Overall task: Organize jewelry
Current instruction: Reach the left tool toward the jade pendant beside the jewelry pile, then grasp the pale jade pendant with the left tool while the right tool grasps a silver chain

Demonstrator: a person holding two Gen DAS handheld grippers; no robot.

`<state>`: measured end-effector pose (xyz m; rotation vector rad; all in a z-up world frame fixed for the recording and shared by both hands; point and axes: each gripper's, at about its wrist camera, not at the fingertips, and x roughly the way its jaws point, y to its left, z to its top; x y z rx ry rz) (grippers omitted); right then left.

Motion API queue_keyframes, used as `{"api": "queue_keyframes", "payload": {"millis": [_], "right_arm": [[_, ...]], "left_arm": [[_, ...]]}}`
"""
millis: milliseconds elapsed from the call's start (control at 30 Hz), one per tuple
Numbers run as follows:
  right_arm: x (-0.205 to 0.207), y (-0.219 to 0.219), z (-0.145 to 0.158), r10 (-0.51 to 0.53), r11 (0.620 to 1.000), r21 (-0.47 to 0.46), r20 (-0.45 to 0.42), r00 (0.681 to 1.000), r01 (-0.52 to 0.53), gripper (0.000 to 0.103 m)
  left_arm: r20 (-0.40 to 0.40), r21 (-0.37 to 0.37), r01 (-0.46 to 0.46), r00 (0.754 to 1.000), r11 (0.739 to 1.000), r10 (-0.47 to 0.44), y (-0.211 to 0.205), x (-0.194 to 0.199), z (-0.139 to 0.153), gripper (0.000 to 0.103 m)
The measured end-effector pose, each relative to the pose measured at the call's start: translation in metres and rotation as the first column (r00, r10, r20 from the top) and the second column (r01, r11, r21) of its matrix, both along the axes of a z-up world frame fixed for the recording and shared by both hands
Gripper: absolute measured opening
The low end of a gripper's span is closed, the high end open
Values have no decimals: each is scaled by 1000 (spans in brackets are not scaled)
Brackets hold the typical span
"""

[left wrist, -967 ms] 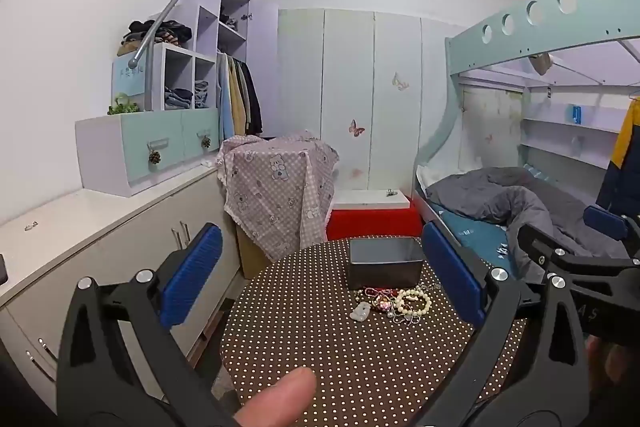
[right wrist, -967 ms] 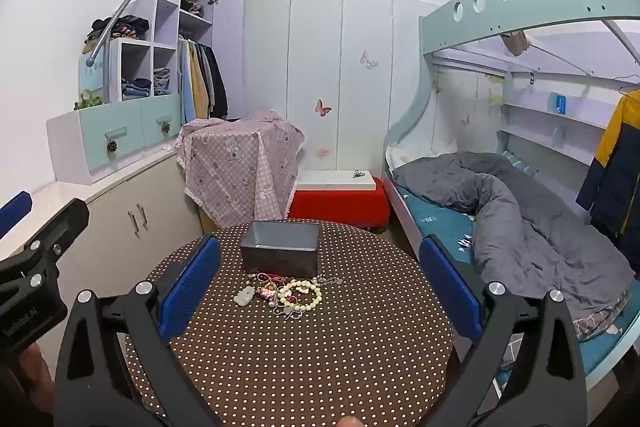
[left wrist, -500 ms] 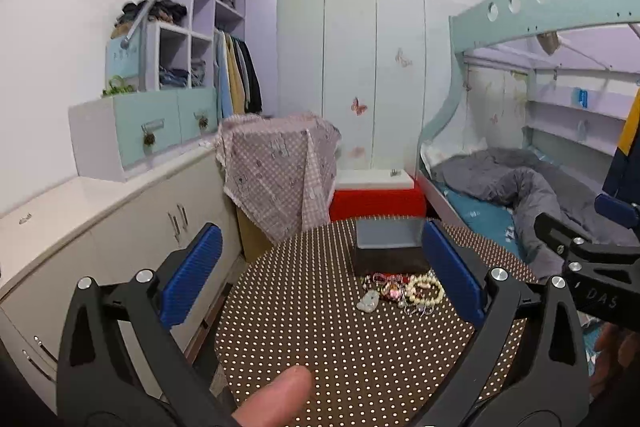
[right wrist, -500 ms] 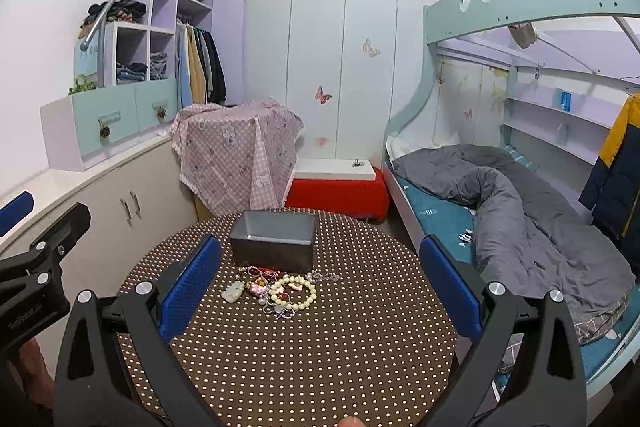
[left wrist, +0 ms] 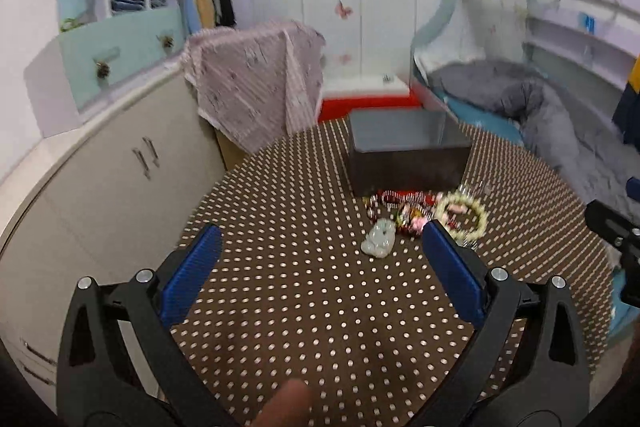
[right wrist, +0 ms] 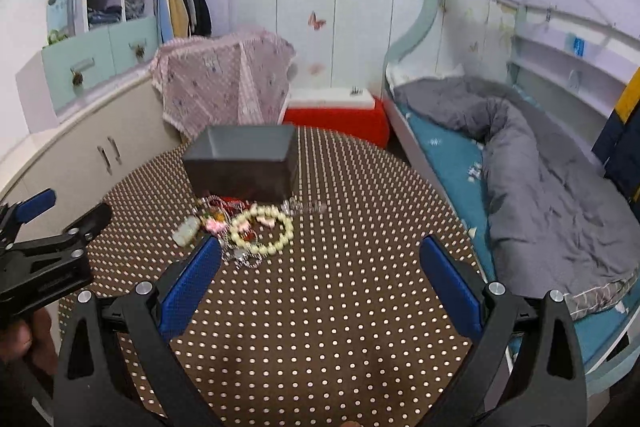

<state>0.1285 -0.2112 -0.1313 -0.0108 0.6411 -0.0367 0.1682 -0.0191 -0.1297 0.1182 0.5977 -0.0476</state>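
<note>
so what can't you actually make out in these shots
- Inside of the grey box: left view shows only part of the inner walls, its front wall hides the floor; right view is too low an angle.
- The jewelry pile: motion blur in both views merges the pieces; only the bead bracelet and pale pendant stand apart.
- Left gripper partly covers the bracelet in its own view.
- Right gripper hides the pile's near edge.

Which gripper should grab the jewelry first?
Probably the left gripper: the pale pendant lies just ahead between its open fingers. The right gripper points beside the pile.
</note>
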Motion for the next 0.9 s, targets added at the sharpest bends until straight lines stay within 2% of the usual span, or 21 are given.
{"api": "queue_keyframes", "payload": {"millis": [133, 233, 367, 567, 633, 667, 733, 800, 867, 900], "right_arm": [[15, -6, -15, 14, 1000, 12, -52, 999, -13, 96], [25, -12, -21, 13, 1000, 27, -77, 997, -11, 96], [41, -19, -27, 13, 999, 40, -113, 994, -8, 96], [68, -29, -31, 15, 999, 50, -153, 988, -7, 96], [78, -31, -32, 21, 999, 47, -166, 986, -14, 96], [84, -33, -33, 28, 999, 44, -174, 984, -21, 96], [96, -34, -38, 46, 999, 35, -185, 982, -40, 95], [112, -35, -45, 68, 998, 31, -210, 975, -63, 95], [128, -36, -52, 97, 995, 39, -236, 967, -90, 85], [135, -36, -55, 110, 994, 43, -244, 964, -103, 83]], "left_arm": [[-98, 14, 34, 995, 999, -33, -10, 29, -29, 98], [-147, 76, 48, 988, 996, -37, -10, 53, -46, 98], [-198, 114, 71, 979, 991, -47, -13, 74, -62, 98], [-274, 96, 130, 957, 987, -99, -17, 98, -77, 95], [-292, 67, 156, 948, 986, -130, -13, 108, -78, 85], [-295, 45, 165, 944, 985, -145, -10, 114, -78, 75], [-290, 27, 171, 944, 985, -156, -4, 120, -77, 63], [-283, 5, 198, 940, 980, -189, -5, 122, -77, 36], [-287, -51, 202, 935, 978, -208, -4, 119, -78, 28], [-290, -90, 197, 932, 976, -215, -1, 118, -79, 28]]}}
